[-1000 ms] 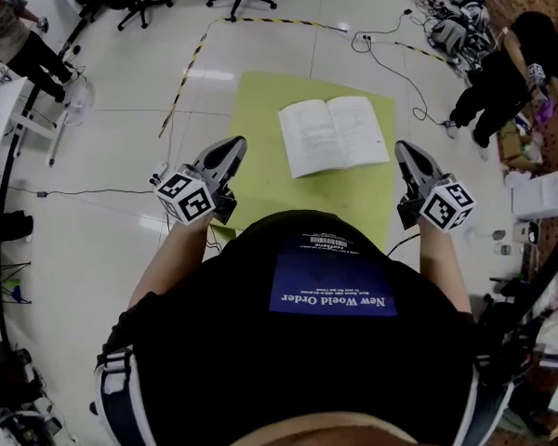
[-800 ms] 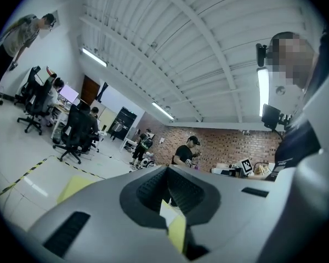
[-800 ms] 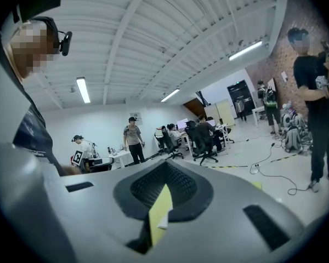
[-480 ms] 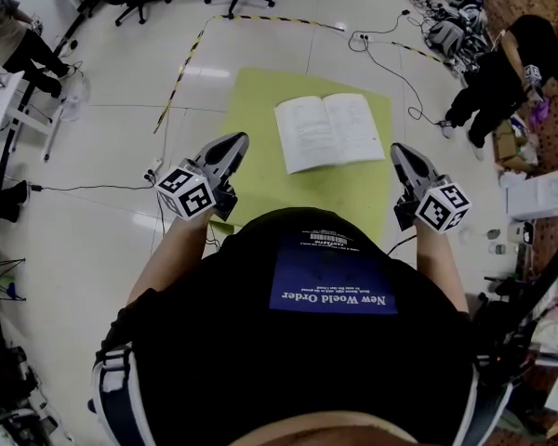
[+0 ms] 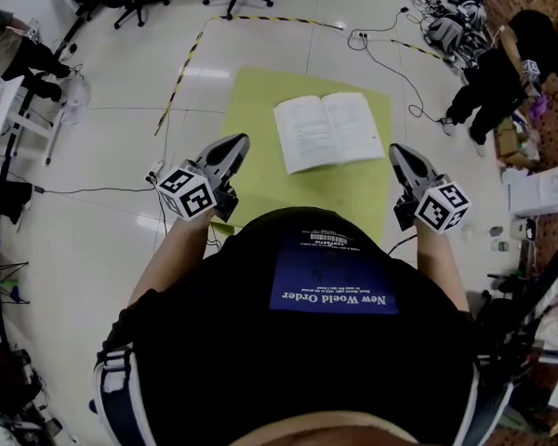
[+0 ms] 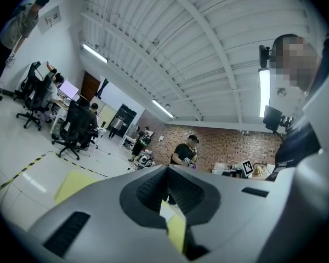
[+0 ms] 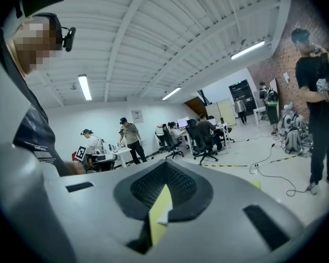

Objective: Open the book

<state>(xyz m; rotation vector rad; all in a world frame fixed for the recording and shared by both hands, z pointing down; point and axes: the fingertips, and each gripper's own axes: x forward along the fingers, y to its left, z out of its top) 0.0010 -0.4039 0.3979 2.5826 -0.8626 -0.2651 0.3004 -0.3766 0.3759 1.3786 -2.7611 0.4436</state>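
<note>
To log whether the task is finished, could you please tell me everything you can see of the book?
The book lies open and flat on the yellow-green mat, two white printed pages facing up, text too small to read. Its centre crease runs away from the person, slightly askew to the mat's edges. Only the mat touches it; the left gripper and right gripper hang clear of it.

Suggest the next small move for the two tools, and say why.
Probably no further move on the book: I would hold both tools where they are. The book already lies open, pages up, on the mat. The left tool and right tool are shut and empty, apart from the book at the person's sides.
</note>
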